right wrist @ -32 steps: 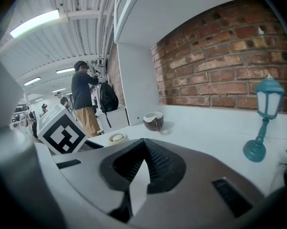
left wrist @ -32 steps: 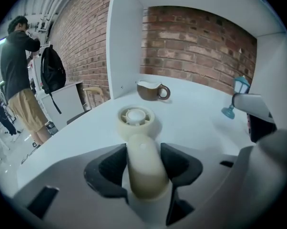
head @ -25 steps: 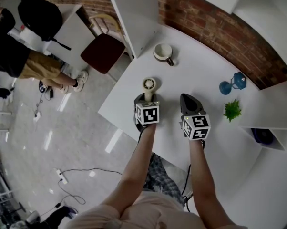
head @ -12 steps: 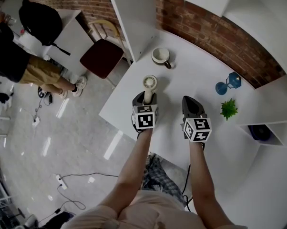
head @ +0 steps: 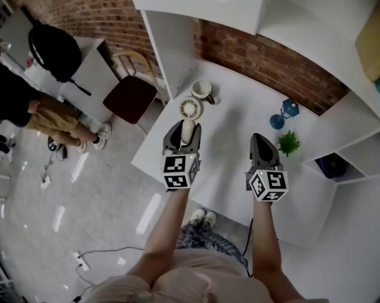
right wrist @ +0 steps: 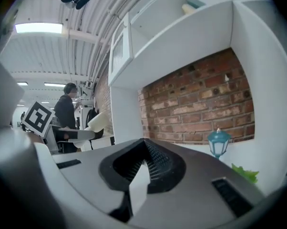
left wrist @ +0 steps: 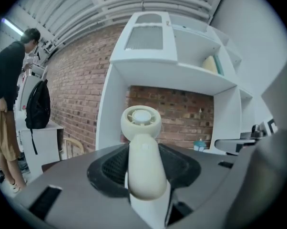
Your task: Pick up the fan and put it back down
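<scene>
Left claw (head: 183, 132) clamps the fan (head: 191, 108) by its handle; right claw (head: 261, 139) closed, empty.

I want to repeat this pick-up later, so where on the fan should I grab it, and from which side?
Grab the handle from its bottom end, with the jaws across its narrow width, as the left gripper holds the fan now. The handle is slim and straight. The round head is wider, so it would probably give a poorer hold.

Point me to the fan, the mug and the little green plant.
fan (left wrist: 144, 161): left gripper view, on its handle.
mug (head: 201, 89): head view, on its open top.
green plant (head: 289, 143): head view, on its leaves.
</scene>
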Demonstrator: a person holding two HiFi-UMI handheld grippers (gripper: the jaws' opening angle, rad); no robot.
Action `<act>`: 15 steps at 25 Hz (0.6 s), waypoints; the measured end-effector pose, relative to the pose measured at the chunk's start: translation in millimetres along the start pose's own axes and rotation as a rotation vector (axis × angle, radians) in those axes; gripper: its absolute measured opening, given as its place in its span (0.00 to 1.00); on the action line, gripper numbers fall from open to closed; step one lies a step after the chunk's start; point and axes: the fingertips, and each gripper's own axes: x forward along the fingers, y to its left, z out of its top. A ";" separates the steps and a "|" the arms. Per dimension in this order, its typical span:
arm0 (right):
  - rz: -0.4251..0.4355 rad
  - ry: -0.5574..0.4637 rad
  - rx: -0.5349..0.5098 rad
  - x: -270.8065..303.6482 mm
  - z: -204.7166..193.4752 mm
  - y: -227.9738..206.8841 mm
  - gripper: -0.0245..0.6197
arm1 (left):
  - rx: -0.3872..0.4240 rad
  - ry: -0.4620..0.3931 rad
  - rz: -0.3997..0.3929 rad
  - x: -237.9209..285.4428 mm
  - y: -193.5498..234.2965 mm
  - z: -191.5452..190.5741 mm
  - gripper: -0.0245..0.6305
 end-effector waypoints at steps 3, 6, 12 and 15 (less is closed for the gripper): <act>-0.024 -0.066 -0.014 -23.0 25.0 1.3 0.06 | 0.004 -0.064 -0.009 -18.4 -8.0 28.3 0.35; -0.036 -0.103 -0.022 -37.2 38.6 2.8 0.06 | 0.008 -0.079 -0.014 -28.3 -14.3 39.3 0.35; -0.030 -0.082 -0.017 -33.9 33.4 6.8 0.06 | 0.014 -0.035 -0.018 -26.7 -16.5 28.6 0.35; -0.020 -0.040 -0.008 -22.6 18.6 9.2 0.06 | 0.018 0.022 -0.022 -16.9 -15.8 9.7 0.35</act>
